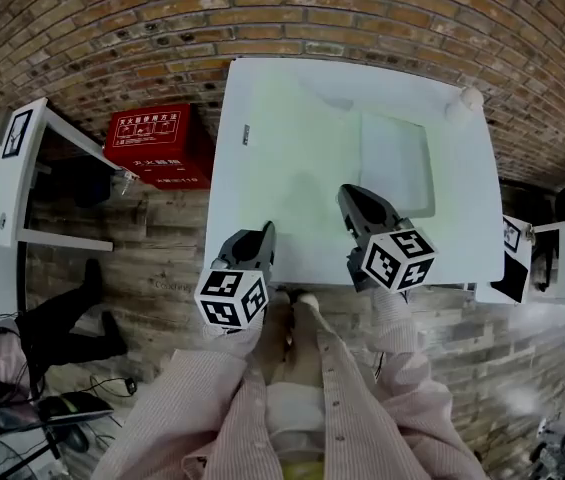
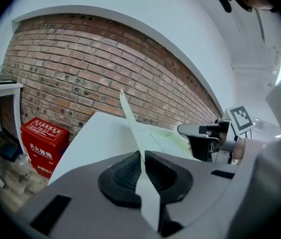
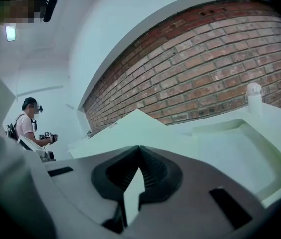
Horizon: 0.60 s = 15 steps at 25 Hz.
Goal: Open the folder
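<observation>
One folder (image 1: 302, 138) on one white table (image 1: 459, 183), and we have two grippers on it. The folder is pale green and covers the left and middle of the table, from the far edge down towards the near edge.

The left gripper (image 1: 265, 233) is down by the near edge, towards the near left corner. In the left gripper view its jaws (image 2: 142, 158) are pinched almost flat on a single thin leaf of the folder (image 2: 130, 118), and we see that leaf edge-on, rising straight up out of the pads.

Over to the right gripper (image 1: 352, 200), just beside it and a little further in from the near edge. In the right gripper view its claw (image 3: 139, 156) is squeezed narrow on a pale corner of sheet, and beyond the pads one leaf of the folder (image 3: 140, 126) stands off the table in a peak.

Each gripper carries one marker cube, so we count two.

At the far right corner of the table sits one small white knob-shaped thing (image 1: 467, 100). Off the table's left edge, one red box (image 1: 157, 146) rests on the floor against the brick wall.
</observation>
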Each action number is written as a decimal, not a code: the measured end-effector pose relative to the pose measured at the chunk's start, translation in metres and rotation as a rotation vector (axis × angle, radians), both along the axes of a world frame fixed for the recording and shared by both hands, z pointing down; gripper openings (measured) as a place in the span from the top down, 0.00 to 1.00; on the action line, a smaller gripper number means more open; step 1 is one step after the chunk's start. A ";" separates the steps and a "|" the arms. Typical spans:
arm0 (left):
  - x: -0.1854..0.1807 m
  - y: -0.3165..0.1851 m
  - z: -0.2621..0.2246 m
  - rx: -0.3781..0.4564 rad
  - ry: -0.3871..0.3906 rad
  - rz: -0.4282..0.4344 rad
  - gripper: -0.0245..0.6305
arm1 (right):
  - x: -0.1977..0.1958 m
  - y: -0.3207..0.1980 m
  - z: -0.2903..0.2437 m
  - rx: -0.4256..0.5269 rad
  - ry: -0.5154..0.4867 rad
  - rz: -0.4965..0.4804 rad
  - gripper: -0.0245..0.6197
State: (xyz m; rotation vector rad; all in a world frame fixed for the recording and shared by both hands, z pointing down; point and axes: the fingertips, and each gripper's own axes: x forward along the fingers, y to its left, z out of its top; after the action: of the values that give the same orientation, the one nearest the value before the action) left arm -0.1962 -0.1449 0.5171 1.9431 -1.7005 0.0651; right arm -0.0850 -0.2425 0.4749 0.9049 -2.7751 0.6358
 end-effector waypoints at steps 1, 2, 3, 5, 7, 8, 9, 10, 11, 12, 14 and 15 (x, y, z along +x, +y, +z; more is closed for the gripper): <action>-0.002 0.000 0.002 -0.006 0.012 -0.015 0.93 | -0.003 0.001 0.000 -0.003 -0.002 -0.009 0.95; -0.005 0.000 0.004 -0.012 0.023 -0.031 0.93 | -0.006 0.003 0.001 -0.006 -0.003 -0.019 0.95; -0.007 -0.001 0.007 -0.017 0.035 -0.046 0.94 | -0.009 0.004 0.002 -0.008 -0.004 -0.030 0.95; -0.012 -0.002 0.011 -0.027 0.056 -0.072 0.94 | -0.015 0.005 0.003 -0.012 -0.007 -0.047 0.95; -0.016 -0.002 0.016 -0.039 0.077 -0.094 0.94 | -0.019 0.006 0.004 -0.018 -0.013 -0.056 0.95; -0.017 -0.002 0.019 -0.045 0.089 -0.106 0.94 | -0.021 0.007 0.005 -0.021 -0.016 -0.061 0.95; -0.019 -0.002 0.021 -0.051 0.103 -0.117 0.93 | -0.023 0.008 0.005 -0.023 -0.017 -0.067 0.95; -0.020 -0.002 0.023 -0.056 0.117 -0.129 0.93 | -0.026 0.008 0.005 -0.024 -0.018 -0.073 0.95; -0.022 -0.001 0.026 -0.063 0.132 -0.140 0.93 | -0.028 0.009 0.006 -0.026 -0.020 -0.079 0.95; -0.024 -0.001 0.028 -0.069 0.146 -0.150 0.93 | -0.031 0.010 0.006 -0.028 -0.023 -0.085 0.95; -0.027 -0.002 0.032 -0.082 0.171 -0.166 0.93 | -0.035 0.011 0.006 -0.032 -0.028 -0.093 0.95; -0.028 -0.002 0.035 -0.088 0.183 -0.174 0.93 | -0.036 0.012 0.006 -0.034 -0.031 -0.096 0.95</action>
State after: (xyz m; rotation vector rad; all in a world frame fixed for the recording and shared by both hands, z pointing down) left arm -0.2241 -0.1464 0.5518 1.6769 -1.7067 -0.0975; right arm -0.1214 -0.2306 0.4808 0.7561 -2.8063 0.6844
